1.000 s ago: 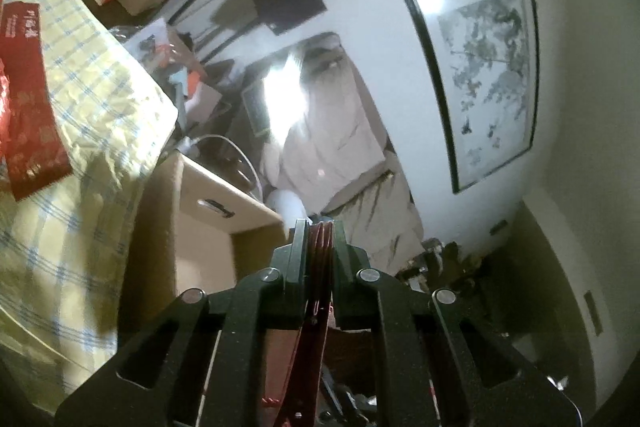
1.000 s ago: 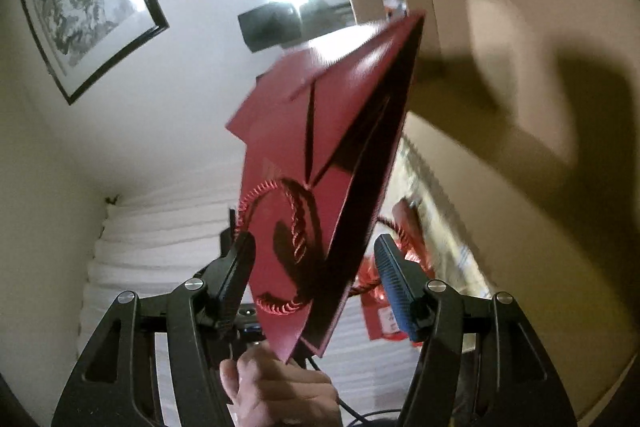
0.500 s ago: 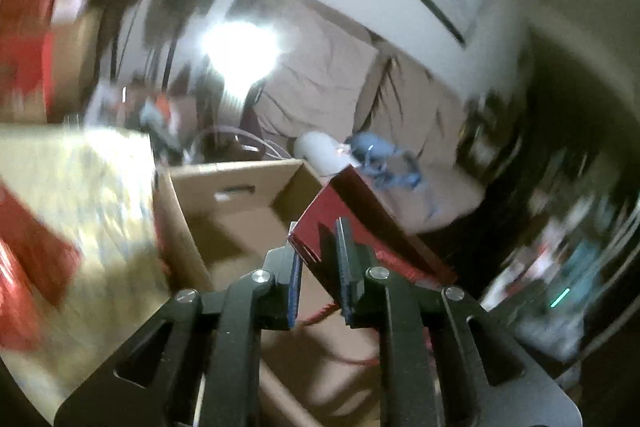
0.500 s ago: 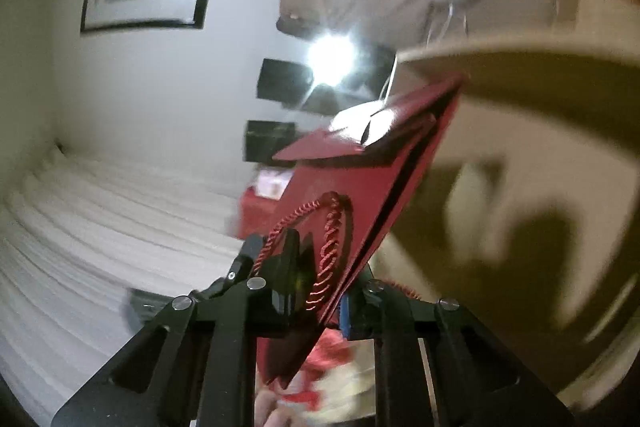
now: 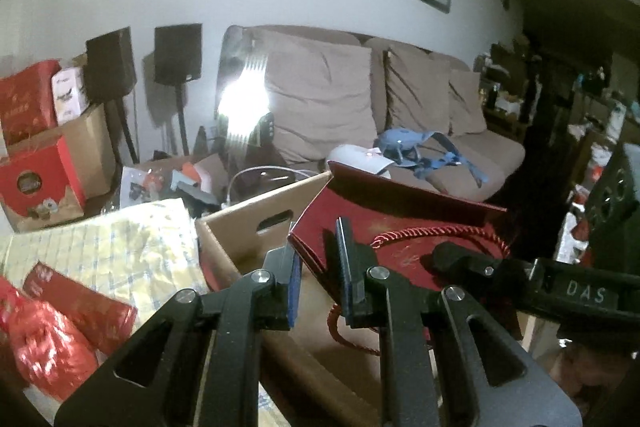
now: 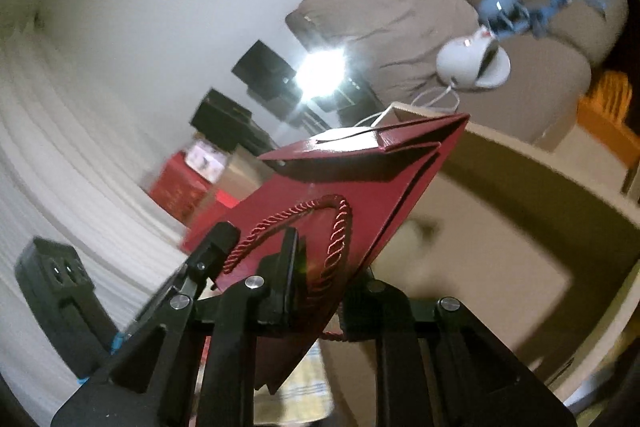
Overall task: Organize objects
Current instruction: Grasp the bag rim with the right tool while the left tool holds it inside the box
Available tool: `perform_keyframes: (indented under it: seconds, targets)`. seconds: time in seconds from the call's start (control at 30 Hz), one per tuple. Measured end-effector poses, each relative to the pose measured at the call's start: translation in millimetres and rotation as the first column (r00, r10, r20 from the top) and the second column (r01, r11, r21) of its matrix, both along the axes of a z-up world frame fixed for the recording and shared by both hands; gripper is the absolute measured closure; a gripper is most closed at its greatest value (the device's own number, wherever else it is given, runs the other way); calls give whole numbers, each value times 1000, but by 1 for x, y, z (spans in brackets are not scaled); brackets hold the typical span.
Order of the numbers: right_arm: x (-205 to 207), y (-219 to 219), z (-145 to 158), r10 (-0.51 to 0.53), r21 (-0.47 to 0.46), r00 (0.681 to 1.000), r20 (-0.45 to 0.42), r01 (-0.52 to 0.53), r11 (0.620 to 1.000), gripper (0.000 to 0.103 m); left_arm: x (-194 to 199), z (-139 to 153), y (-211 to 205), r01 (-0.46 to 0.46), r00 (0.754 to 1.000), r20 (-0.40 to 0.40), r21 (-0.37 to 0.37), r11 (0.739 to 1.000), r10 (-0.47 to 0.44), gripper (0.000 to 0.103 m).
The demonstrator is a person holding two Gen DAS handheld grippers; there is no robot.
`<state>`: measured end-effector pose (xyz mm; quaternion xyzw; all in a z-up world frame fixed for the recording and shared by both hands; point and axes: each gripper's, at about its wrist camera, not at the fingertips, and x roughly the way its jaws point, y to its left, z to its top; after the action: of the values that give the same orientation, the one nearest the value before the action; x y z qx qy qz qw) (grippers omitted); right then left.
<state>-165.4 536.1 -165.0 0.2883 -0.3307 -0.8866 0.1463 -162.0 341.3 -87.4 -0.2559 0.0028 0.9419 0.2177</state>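
A flat-folded red gift bag (image 5: 404, 223) with a twisted red rope handle (image 5: 440, 231) hangs over an open cardboard box (image 5: 256, 223). In the left wrist view my left gripper (image 5: 320, 275) is shut on the bag's near left corner. My right gripper (image 5: 444, 257) reaches in from the right and clamps the same bag by the handle. In the right wrist view the bag (image 6: 360, 187) points away between the fingers of my right gripper (image 6: 324, 279), which is shut on it. The right finger is hidden behind the bag. The left gripper (image 6: 218, 239) grips the bag's left edge.
A yellow checked cloth (image 5: 132, 247) with shiny red packets (image 5: 76, 311) lies left of the box. Stacked red and brown cartons (image 5: 36, 179) and two speakers on stands (image 5: 178, 55) stand against the wall. A beige sofa (image 5: 360, 107) with a blue item is behind.
The right gripper's jaws have closed onto the red bag. Both wrists have rolled, so the room now looks nearly upright in the left view, and the bag has come over the box.
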Motion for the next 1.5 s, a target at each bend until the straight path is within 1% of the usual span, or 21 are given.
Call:
perform_keyframes:
  seconds: [0.03, 0.1, 0.13, 0.2, 0.33, 0.43, 0.53, 0.6, 0.7, 0.8, 0.9, 0.97, 1.07, 1.17, 1.3, 1.4, 1.5]
  targets:
    - [0, -6, 1, 2, 39, 1000, -6, -2, 999, 87, -1, -4, -4, -5, 1000, 18, 25, 1000, 5, 87]
    - [-3, -15, -1, 5, 98, 1000, -6, -4, 995, 87, -9, -11, -10, -3, 998, 56, 43, 999, 1, 87]
    - [-5, -21, -1, 4, 131, 1000, -4, -4, 991, 87, -14, -15, -13, -4, 997, 74, 49, 999, 1, 87]
    - [-10, -29, -5, 7, 168, 1000, 2, -7, 986, 87, -20, -19, -16, -10, 996, 92, 41, 999, 6, 87]
    - [-19, -44, -10, 19, 225, 1000, 17, -22, 974, 87, -25, -27, -19, -35, 994, 106, 19, 999, 33, 87]
    - [-21, -49, -11, 21, 263, 1000, 14, -24, 964, 87, -25, -31, -22, -37, 994, 101, 21, 999, 34, 87]
    - [-24, -50, -11, 22, 292, 1000, 16, -26, 956, 87, -25, -32, -18, -29, 995, 91, -5, 1000, 30, 87]
    - [-26, -46, -10, 23, 286, 1000, 18, -27, 958, 87, -27, -29, -15, -24, 996, 83, -15, 1000, 25, 87]
    - [-33, -39, -8, 23, 248, 999, 27, -29, 968, 87, -32, -25, -14, -27, 996, 80, -8, 1000, 27, 87]
    - [-39, -39, -5, 33, 251, 999, 38, -41, 967, 87, -38, -24, -11, -46, 995, 85, -20, 999, 47, 87]
    - [-47, -42, -8, 50, 281, 997, 60, -65, 957, 87, -47, -30, -11, -50, 992, 118, -32, 998, 54, 87]
    - [-53, -43, -11, 61, 278, 995, 80, -81, 957, 87, -51, -35, -13, -60, 989, 134, -32, 998, 63, 87]
    - [-62, -42, -14, 78, 264, 993, 89, -99, 959, 87, -57, -37, -17, -86, 985, 148, -7, 996, 86, 87]
    - [-73, -43, -11, 90, 285, 991, 98, -115, 951, 87, -68, -38, -16, -89, 981, 173, -9, 996, 90, 87]
    - [-82, -35, -16, 94, 279, 989, 117, -123, 952, 87, -75, -38, -3, -78, 979, 183, -53, 996, 87, 87]
    - [-84, -25, -24, 71, 247, 988, 138, -103, 963, 86, -75, -43, 8, -55, 984, 166, -89, 995, 69, 87]
    - [-85, -14, -32, 47, 218, 985, 166, -83, 972, 85, -79, -47, 19, -28, 983, 176, -117, 993, 48, 87]
